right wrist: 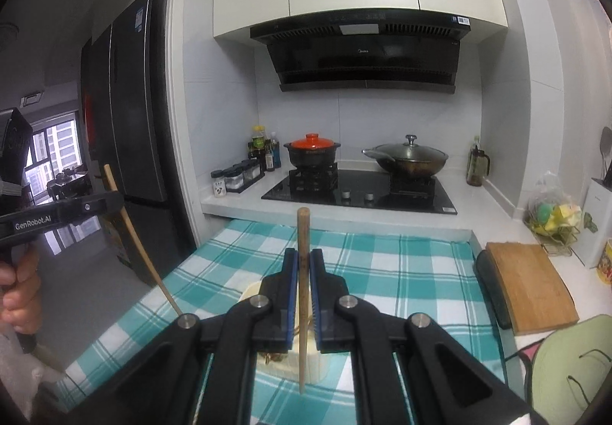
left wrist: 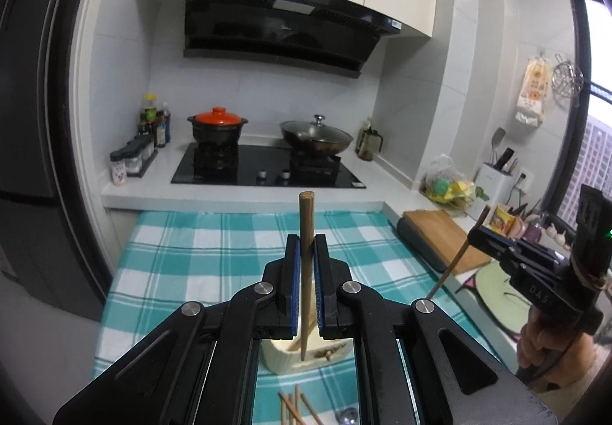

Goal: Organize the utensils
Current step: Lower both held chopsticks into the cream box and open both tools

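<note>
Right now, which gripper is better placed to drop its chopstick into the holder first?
Probably left. The left gripper holds its chopstick with the tip right over the holder; the right gripper's chopstick tip hangs past its near edge.

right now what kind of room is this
A home kitchen: a gas hob carrying a pot and a lidded wok, a range hood above them, and a fridge by the doorway.
</note>
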`<state>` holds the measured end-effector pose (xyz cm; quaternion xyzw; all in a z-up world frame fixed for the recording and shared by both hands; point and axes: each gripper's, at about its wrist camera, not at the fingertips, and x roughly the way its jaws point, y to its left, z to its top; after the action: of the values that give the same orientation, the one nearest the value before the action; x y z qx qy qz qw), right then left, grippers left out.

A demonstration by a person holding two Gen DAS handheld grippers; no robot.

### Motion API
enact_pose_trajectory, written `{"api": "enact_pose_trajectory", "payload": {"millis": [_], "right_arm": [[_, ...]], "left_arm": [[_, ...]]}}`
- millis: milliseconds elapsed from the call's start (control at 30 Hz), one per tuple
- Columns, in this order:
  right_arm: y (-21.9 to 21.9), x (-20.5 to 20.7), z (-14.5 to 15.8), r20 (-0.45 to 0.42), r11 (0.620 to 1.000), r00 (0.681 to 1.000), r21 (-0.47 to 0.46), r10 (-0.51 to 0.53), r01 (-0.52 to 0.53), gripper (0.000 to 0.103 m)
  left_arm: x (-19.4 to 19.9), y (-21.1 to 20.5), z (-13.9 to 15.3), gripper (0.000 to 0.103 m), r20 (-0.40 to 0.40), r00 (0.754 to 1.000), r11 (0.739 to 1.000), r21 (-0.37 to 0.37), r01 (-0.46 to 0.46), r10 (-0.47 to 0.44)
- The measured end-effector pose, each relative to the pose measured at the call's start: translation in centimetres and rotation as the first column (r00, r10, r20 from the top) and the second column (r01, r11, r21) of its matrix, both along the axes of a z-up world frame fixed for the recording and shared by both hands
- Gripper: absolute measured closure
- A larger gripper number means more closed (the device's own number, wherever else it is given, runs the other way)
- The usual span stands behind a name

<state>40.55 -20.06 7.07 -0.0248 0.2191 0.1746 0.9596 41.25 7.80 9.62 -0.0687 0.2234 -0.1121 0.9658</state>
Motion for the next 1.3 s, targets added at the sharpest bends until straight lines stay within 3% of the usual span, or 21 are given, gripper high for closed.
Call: {"api": "enact_pose_trajectory", "payload": {"millis": [167, 300, 433, 600, 767, 800, 833, 867, 900, 933, 1100, 1300], "right_arm": [[0.5, 3.9, 0.5, 0.062, 0.998, 0.998, 0.064, 0.019, -0.023, 0.096], [1.2, 7.0, -1.9, 0.048, 0.996, 0.998, 0.080, 0.031, -0.035, 0.096], [1.5, 10.3, -6.4, -0.085, 0.996, 0.996, 0.090, 0.037, -0.030, 0.096], [1.0, 12.7, -11.7, -0.275, 0.992, 0.960, 0.127, 0.057, -0.022, 0.096], [0.2, 14.3, -14.5, -0.371, 0.988, 0.928, 0.153, 0.033, 0.025, 0.093], [0.1, 14.5, -14.9, -0.380, 0.988, 0.925, 0.149, 0.021, 0.039, 0.093], [0.1, 14.6, -15.2, -0.391, 0.988, 0.920, 0.144, 0.007, 0.054, 0.092], [-0.1, 14.7, -15.4, -0.398, 0.987, 0.917, 0.144, -0.010, 0.073, 0.080], [-0.3, 14.6, -15.6, -0.400, 0.986, 0.916, 0.141, -0.028, 0.092, 0.061], [-0.5, 14.5, -15.6, -0.395, 0.984, 0.918, 0.140, -0.044, 0.108, 0.056], [-1.9, 12.2, -14.4, -0.374, 0.984, 0.925, 0.126, -0.069, 0.124, 0.054], [-3.0, 6.0, -13.1, -0.354, 0.998, 0.933, -0.007, -0.066, 0.068, 0.054]], "left_arm": [[5.0, -0.6, -1.9, 0.098, -0.046, 0.998, 0.999, -0.019, -0.033, 0.032], [8.1, -1.8, -4.6, 0.098, -0.094, 0.994, 0.999, -0.005, -0.049, 0.049], [10.3, -3.0, -8.0, 0.098, -0.181, 0.983, 0.999, 0.021, -0.027, 0.030], [11.8, -4.4, -11.3, 0.098, -0.271, 0.962, 0.998, 0.068, 0.006, 0.013], [12.9, -5.6, -13.3, 0.097, -0.336, 0.942, 0.997, 0.074, -0.001, 0.026], [12.9, -5.7, -13.5, 0.092, -0.343, 0.939, 0.997, 0.075, -0.006, 0.032], [12.8, -5.7, -13.6, 0.078, -0.351, 0.936, 0.997, 0.070, -0.010, 0.034], [12.5, -5.5, -13.6, 0.066, -0.354, 0.934, 0.998, 0.065, -0.017, 0.039], [11.8, -5.2, -13.5, 0.047, -0.347, 0.937, 0.998, 0.060, -0.026, 0.045], [11.0, -5.0, -13.2, 0.038, -0.332, 0.942, 0.998, 0.062, -0.031, 0.050], [6.0, -4.1, -12.3, 0.028, -0.322, 0.947, 0.991, 0.133, 0.018, 0.026], [-2.8, -3.7, -11.5, 0.020, -0.340, 0.940, 0.963, 0.237, 0.127, -0.040]]}}
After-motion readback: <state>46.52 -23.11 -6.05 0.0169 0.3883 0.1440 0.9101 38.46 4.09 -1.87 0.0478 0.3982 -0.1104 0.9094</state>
